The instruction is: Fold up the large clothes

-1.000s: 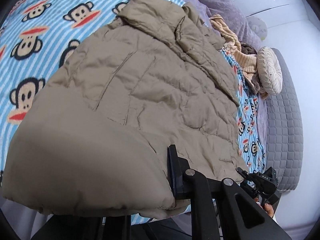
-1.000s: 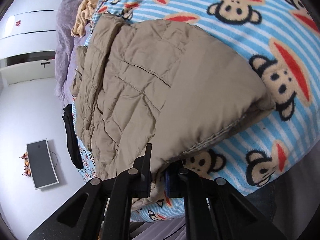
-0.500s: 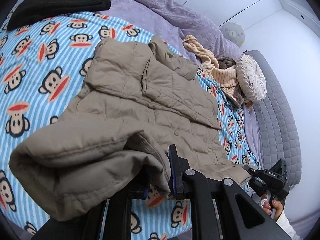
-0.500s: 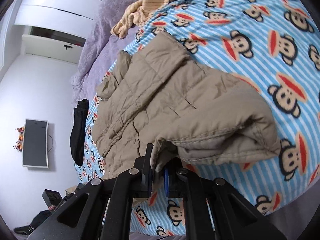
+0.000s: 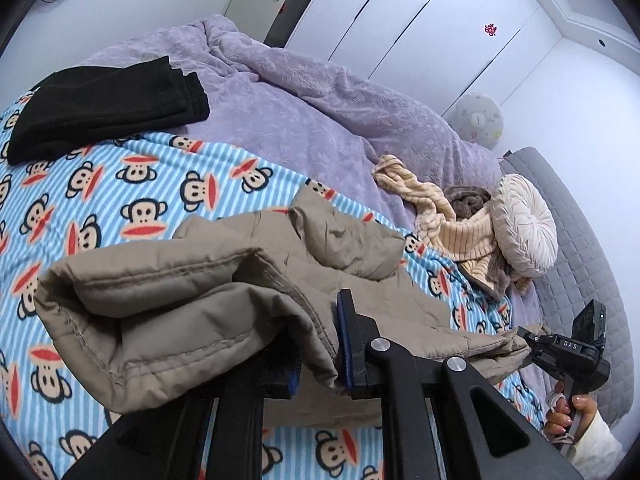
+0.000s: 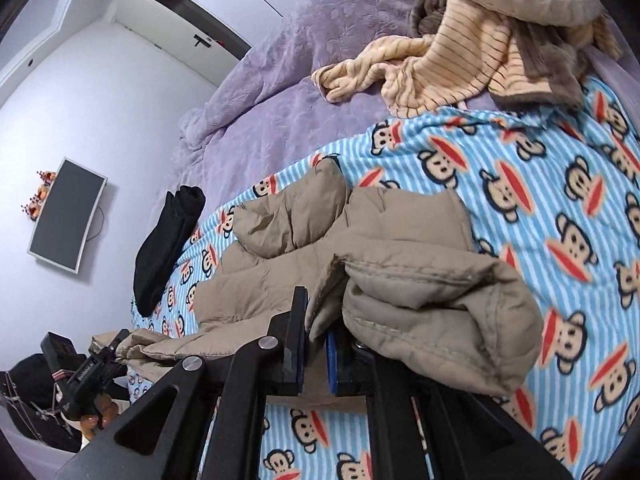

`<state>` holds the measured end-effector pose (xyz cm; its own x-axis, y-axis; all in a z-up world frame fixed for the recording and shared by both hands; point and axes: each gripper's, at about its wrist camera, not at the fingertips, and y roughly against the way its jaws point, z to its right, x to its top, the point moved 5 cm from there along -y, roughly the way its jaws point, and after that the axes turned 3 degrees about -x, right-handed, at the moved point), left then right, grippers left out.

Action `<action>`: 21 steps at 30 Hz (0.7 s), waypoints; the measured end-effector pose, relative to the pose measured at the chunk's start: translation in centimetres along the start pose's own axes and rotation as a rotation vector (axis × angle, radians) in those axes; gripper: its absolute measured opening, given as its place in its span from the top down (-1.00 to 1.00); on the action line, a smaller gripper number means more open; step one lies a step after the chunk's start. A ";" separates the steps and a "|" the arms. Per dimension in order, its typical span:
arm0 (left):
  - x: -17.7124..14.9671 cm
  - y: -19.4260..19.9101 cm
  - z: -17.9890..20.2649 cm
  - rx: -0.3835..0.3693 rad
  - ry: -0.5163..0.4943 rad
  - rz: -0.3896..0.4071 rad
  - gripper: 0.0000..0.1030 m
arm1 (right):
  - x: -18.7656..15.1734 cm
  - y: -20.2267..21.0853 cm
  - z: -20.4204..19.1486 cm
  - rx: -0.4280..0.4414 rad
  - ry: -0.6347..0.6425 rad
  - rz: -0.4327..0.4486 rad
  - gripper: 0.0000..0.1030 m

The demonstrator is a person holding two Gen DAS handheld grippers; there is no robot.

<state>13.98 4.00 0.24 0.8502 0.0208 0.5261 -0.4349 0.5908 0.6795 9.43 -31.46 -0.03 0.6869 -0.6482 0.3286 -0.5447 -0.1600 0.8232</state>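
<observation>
A tan quilted jacket (image 5: 192, 300) lies on a blue striped monkey-print blanket (image 5: 120, 184). My left gripper (image 5: 320, 352) is shut on the jacket's hem at one corner, and the held edge hangs lifted and bunched in a thick fold. In the right wrist view the same jacket (image 6: 360, 248) is pinched at its other hem corner by my right gripper (image 6: 316, 352), also shut on the fabric. The right gripper (image 5: 560, 352) shows at the left view's far right, held by a hand (image 5: 564, 412); the left gripper (image 6: 92, 368) shows at lower left of the right view.
A folded black garment (image 5: 104, 112) lies at the blanket's far left. A purple duvet (image 5: 320, 112) covers the bed behind. A striped cream garment (image 5: 448, 224) and round white cushion (image 5: 524, 232) sit by the grey headboard (image 5: 588, 260). White wardrobe doors (image 5: 420, 32) stand behind.
Both grippers have lifted the jacket's hem up and carried it toward the collar, so the jacket has gone from spread flat to doubled over, and more of the room shows.
</observation>
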 end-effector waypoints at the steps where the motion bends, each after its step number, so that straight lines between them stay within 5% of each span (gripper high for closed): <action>1: 0.8 -0.9 -0.2 0.011 -0.002 0.000 0.67 | 1.1 -1.0 -0.1 -0.008 0.007 -0.004 0.83; 10: 5.4 -11.4 -4.2 0.149 -0.005 -0.075 0.67 | 6.7 -11.2 0.7 -0.081 0.005 -0.017 0.83; 21: 3.6 -22.4 -9.4 0.238 0.008 -0.134 0.67 | 6.0 -20.6 5.5 -0.100 -0.075 -0.047 0.83</action>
<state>29.56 -1.56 -17.89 0.9066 -0.0377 0.4203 -0.3754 0.3827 0.8441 22.09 -36.19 -17.56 0.6707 -0.6963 0.2556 -0.4592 -0.1192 0.8803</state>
